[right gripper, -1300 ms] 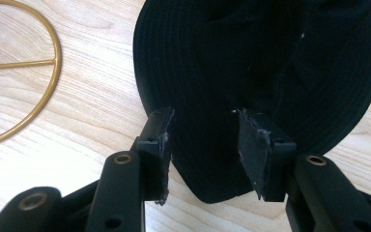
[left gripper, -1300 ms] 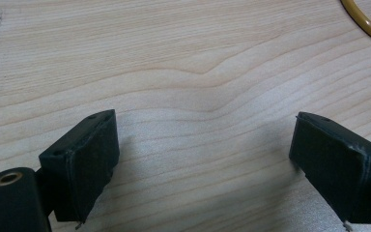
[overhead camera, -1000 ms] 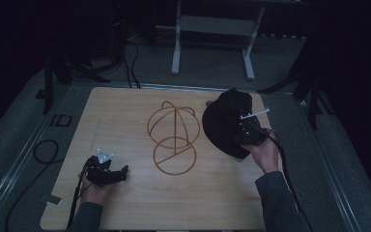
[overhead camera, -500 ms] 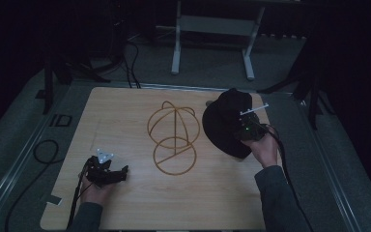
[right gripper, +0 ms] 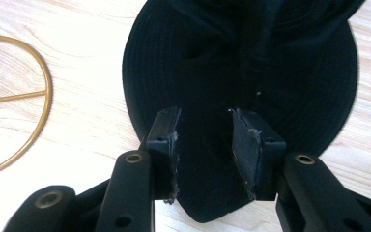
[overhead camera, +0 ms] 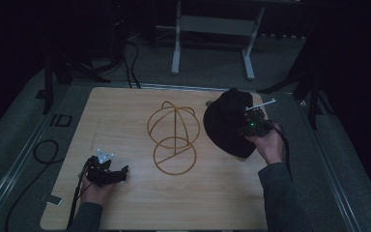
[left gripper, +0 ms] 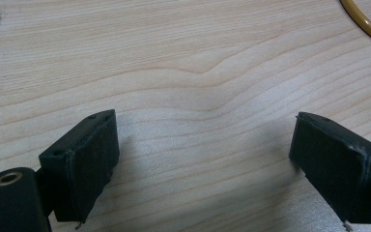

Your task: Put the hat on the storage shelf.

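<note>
While left gripper [overhead camera: 107, 173] rests spread on table [overhead camera: 125, 116], right gripper [right gripper: 205, 152] sits over cap [right gripper: 251, 63] brim — jaws just closing, brim between them, grip unclear.

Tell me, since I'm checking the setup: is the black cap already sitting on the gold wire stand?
No: the black cap lies on the table beside the gold wire stand, which is bare.
</note>
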Demonstrator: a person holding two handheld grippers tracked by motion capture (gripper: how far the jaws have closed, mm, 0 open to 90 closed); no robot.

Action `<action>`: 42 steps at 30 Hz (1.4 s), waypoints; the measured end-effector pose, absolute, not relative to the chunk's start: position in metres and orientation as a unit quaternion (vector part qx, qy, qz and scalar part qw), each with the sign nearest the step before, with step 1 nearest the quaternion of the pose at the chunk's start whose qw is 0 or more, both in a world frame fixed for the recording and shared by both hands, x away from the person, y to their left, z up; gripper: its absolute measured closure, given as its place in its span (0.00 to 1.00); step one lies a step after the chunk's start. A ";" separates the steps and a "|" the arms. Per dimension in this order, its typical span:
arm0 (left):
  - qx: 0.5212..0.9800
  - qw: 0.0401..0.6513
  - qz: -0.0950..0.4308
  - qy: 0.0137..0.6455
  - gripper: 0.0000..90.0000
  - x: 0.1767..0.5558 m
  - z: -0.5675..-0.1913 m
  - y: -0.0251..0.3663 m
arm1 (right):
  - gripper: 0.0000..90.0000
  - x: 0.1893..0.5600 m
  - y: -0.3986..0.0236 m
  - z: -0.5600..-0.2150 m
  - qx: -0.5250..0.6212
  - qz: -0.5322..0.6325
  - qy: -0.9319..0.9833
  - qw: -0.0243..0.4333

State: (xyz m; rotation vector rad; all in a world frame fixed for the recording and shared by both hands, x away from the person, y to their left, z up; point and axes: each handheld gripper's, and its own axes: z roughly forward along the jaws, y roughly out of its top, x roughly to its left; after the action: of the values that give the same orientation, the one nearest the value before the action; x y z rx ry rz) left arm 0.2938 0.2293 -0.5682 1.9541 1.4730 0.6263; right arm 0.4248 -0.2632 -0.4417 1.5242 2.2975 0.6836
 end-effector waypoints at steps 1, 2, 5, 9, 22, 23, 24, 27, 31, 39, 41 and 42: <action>0.737 0.303 0.236 0.556 0.12 0.294 -0.568 0.229 | 0.68 0.425 -0.264 -0.440 0.531 0.236 0.800 0.151; 0.737 0.303 0.236 0.556 0.12 0.294 -0.568 0.229 | 0.67 0.428 -0.264 -0.439 0.531 0.229 0.801 0.153; 0.737 0.303 0.236 0.556 0.12 0.294 -0.568 0.229 | 0.66 0.432 -0.262 -0.438 0.531 0.220 0.803 0.155; 0.738 0.303 0.236 0.556 0.12 0.294 -0.568 0.229 | 0.64 0.437 -0.261 -0.438 0.531 0.213 0.806 0.154; 0.737 0.303 0.236 0.556 0.12 0.294 -0.568 0.229 | 0.56 0.435 -0.268 -0.428 0.543 0.222 0.795 0.153; 0.737 0.303 0.236 0.556 0.12 0.294 -0.568 0.229 | 0.53 0.437 -0.269 -0.428 0.545 0.220 0.795 0.150; 0.738 0.303 0.236 0.556 0.12 0.294 -0.568 0.229 | 0.52 0.438 -0.269 -0.429 0.546 0.217 0.795 0.152; 0.737 0.303 0.236 0.556 0.12 0.294 -0.568 0.229 | 0.49 0.445 -0.267 -0.432 0.540 0.210 0.801 0.148; 0.737 0.303 0.236 0.556 0.12 0.294 -0.568 0.229 | 0.48 0.455 -0.265 -0.437 0.542 0.196 0.805 0.142; 0.738 0.303 0.236 0.555 0.12 0.294 -0.568 0.229 | 0.48 0.471 -0.263 -0.448 0.546 0.175 0.808 0.135; 0.738 0.303 0.236 0.555 0.12 0.294 -0.568 0.229 | 0.48 0.474 -0.262 -0.449 0.545 0.174 0.809 0.137; 0.738 0.303 0.236 0.555 0.12 0.294 -0.568 0.229 | 0.48 0.476 -0.261 -0.450 0.545 0.173 0.809 0.136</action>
State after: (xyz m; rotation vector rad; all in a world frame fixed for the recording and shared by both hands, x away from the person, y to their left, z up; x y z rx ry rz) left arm 0.2938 0.2294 -0.5682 1.9551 1.4717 0.6260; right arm 0.4756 -0.2611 -0.4498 1.5780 2.3430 0.5007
